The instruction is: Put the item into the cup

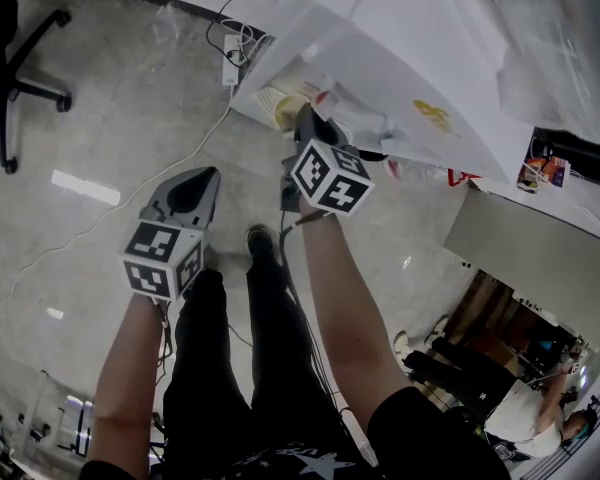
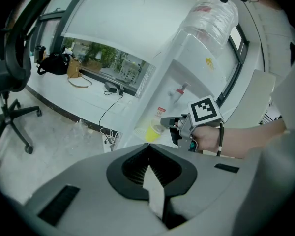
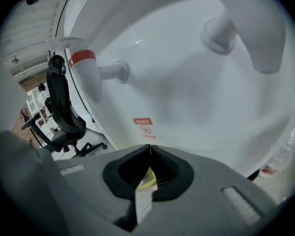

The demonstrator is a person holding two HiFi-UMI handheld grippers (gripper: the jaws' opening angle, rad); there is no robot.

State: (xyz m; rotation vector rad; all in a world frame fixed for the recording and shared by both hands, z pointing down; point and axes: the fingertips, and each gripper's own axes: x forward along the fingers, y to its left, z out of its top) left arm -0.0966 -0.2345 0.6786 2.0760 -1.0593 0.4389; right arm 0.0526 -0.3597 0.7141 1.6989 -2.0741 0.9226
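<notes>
A yellow cup [image 1: 288,110] [image 2: 152,131] stands in the recess of a white water dispenser [image 1: 400,58] [image 2: 196,68], below its taps. My right gripper [image 1: 302,116] [image 2: 171,123] [image 3: 150,149] is shut on the cup's rim; a strip of yellow [image 3: 147,182] shows between its jaws. A red tap [image 3: 84,65] hangs at upper left and a white tap [image 3: 221,33] at upper right, close ahead. My left gripper [image 1: 202,176] [image 2: 148,149] hangs over the floor to the left, shut and holding nothing. The cup's inside is hidden.
A clear water bottle [image 2: 214,14] tops the dispenser. A black office chair [image 1: 10,58] [image 2: 10,82] [image 3: 64,112] stands on the grey floor to the left. A power strip [image 1: 230,68] with cables lies by the dispenser's base. The person's legs and shoe [image 1: 260,240] are below.
</notes>
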